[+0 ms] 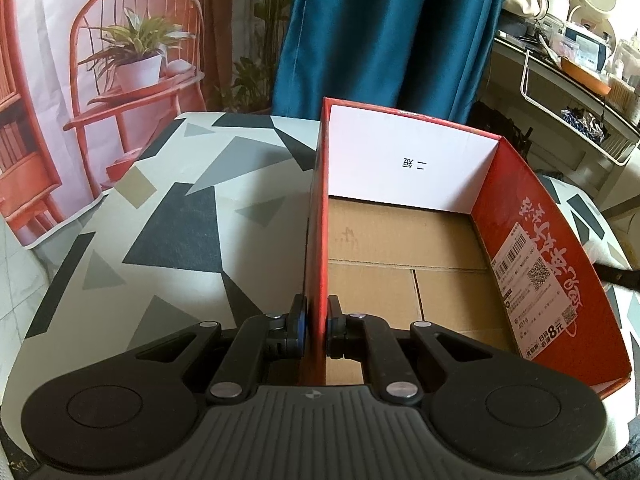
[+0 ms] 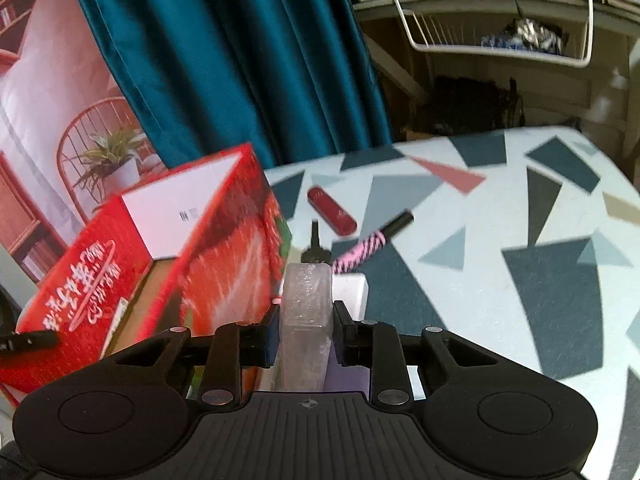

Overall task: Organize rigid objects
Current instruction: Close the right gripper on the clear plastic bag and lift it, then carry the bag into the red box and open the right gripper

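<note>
- Clamped in the right gripper (image 2: 306, 330) is a clear plastic case (image 2: 306, 312), held upright by its two broad faces, just beside the red carton (image 2: 224, 264) and above a white block (image 2: 354, 286) on the worktop (image 2: 520, 240).
- Handling, as judged: the case looks stiff, light and smooth-walled, so liable to slip; the present hold across the flat sides seems the soundest one. Contents cannot be made out.
- Left gripper (image 1: 317, 326) is closed on the near side wall (image 1: 318, 240) of the red carton, one pad inside, one outside, steadying it. That cardboard wall is thin and would likely flex under a hard pull.
- Carton interior (image 1: 400, 248) shows bare brown cardboard, with ample room to receive the case.
- Remaining loose items lie beyond on the worktop: a red oblong case (image 2: 332, 210), a pink-and-black striped tube (image 2: 366, 250) and a small black-capped item (image 2: 315, 250), close together but not clearly touching.
- Edges: the carton's right wall stands between the case and the interior and must be cleared. Open worktop lies to the right; a blue curtain (image 2: 240, 60) hangs behind.
</note>
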Demonstrator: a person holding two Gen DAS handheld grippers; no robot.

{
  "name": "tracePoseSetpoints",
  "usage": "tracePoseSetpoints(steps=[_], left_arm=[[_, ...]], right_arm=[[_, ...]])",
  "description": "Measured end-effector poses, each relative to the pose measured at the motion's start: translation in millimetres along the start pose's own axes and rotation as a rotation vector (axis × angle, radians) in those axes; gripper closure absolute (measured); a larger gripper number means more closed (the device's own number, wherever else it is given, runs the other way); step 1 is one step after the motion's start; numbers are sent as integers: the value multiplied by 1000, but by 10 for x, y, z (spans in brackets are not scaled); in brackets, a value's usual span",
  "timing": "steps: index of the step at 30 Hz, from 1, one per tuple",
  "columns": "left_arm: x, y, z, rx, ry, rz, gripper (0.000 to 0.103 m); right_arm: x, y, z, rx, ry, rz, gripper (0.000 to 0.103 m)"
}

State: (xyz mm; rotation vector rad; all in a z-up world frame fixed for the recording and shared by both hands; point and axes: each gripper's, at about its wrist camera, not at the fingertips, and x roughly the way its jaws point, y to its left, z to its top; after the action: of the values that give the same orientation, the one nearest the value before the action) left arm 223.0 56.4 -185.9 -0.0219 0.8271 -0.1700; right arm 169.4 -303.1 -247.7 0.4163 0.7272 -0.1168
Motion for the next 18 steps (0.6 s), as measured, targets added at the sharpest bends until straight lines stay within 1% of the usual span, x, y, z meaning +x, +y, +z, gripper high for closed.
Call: tracePoseSetpoints(steps=[7,10,13,16,18], left_arm=[[8,-1,5,-3,3,-2,92],[8,-8,4,-2,2,-3,92],[10,2,-1,-7,0,-9,92],[8,-6,-6,-4,-3,-13,92],[9,-5,-11,-3,-3,-12,92]], right_arm=[[-347,245,338,-79,-104,11,79],[-444,413,451,-122,-135,41,79],[-482,602,529,-165,-142,80,79],[-427,795,518,-206,-105,118,79],[-395,894,479,-237,-102,123,78]])
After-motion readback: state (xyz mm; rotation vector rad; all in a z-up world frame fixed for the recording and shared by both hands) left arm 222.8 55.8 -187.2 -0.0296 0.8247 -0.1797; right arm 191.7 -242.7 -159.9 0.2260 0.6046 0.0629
